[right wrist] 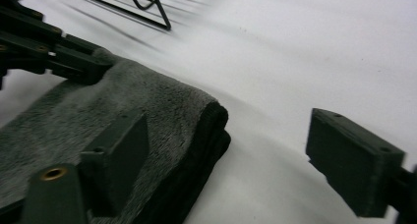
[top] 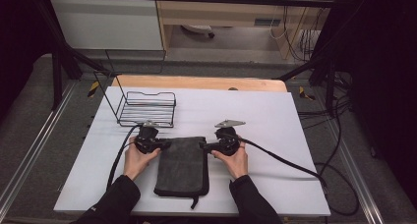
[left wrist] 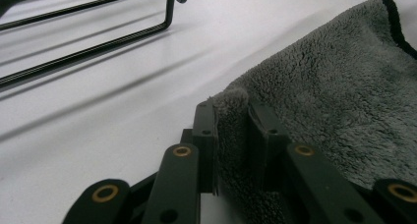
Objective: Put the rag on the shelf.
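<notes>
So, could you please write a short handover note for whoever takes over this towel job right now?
Left gripper: shut on the far left corner of the grey towel, with a fold of pile pinched between its jaws.
Right gripper: open at the far right corner; one jaw lies on the towel, the other stands off over the white table, so there is no grip yet.
Things: the towel lies folded into a thick stack near the front edge, between the two hands. The black wire basket stands behind it to the left and holds nothing.
Done: towel folded.
Left: probably close the right gripper on its corner, then fold again or lift the towel, perhaps into the basket.
</notes>
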The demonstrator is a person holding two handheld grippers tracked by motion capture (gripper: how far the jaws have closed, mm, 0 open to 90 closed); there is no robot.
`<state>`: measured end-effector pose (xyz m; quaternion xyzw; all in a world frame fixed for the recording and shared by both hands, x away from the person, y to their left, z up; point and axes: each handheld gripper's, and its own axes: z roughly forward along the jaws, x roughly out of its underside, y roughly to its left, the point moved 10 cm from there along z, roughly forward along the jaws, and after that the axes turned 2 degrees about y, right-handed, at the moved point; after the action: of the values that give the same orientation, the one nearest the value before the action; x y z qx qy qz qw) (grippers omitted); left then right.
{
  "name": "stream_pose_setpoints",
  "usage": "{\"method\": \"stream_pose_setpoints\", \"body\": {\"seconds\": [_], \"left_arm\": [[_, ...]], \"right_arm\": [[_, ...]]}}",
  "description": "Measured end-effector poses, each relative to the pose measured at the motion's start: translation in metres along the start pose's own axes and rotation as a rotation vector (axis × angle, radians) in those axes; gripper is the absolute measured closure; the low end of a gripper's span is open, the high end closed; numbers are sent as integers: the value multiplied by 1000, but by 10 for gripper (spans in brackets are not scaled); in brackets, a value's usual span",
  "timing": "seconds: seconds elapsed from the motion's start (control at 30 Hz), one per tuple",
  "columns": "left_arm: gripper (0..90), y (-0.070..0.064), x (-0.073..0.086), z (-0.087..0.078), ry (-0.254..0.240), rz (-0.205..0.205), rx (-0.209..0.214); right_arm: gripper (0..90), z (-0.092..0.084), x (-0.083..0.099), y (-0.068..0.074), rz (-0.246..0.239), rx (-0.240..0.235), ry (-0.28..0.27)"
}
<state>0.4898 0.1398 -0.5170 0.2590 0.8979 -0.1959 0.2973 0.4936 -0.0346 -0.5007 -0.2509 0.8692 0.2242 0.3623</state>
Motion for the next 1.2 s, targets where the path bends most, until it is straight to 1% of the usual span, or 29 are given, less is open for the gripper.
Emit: {"method": "stream_pose_setpoints", "body": {"seconds": [0.07,0.13,0.2,0.33,0.53,0.6,0.63,0.67,0.87,0.9,0.93,1.0,1.1,1.2], "left_arm": [[750,0,0,0,-2,0,2],[750,0,0,0,-1,1,4],[751,1,0,0,-1,2,6],[750,1,0,0,-3,4,10],[750,1,0,0,-7,5,10],[749,1,0,0,-9,3,12],[749,1,0,0,-10,3,13],[749,1,0,0,-10,2,14],[748,2,1,0,-8,-4,24],[748,2,1,0,-10,-2,24],[748,2,1,0,-10,1,26],[752,2,0,-1,-9,-10,33],[765,3,0,-1,-9,-20,48],[780,3,0,-3,-14,-33,65]], "right_arm": [[265,7,1,0,-9,14,16],[335,12,2,0,-10,14,25],[375,15,2,0,-11,13,35],[449,19,3,1,6,1,60],[549,21,7,4,49,-26,92],[582,21,8,6,65,-38,98],[620,20,8,7,77,-48,106],[629,20,9,8,89,-58,115],[733,18,10,10,135,-81,142],[753,17,9,10,136,-86,147],[769,17,9,11,139,-92,149],[785,16,9,11,147,-101,157],[796,15,7,11,152,-111,164],[802,13,6,11,148,-117,160]]}}
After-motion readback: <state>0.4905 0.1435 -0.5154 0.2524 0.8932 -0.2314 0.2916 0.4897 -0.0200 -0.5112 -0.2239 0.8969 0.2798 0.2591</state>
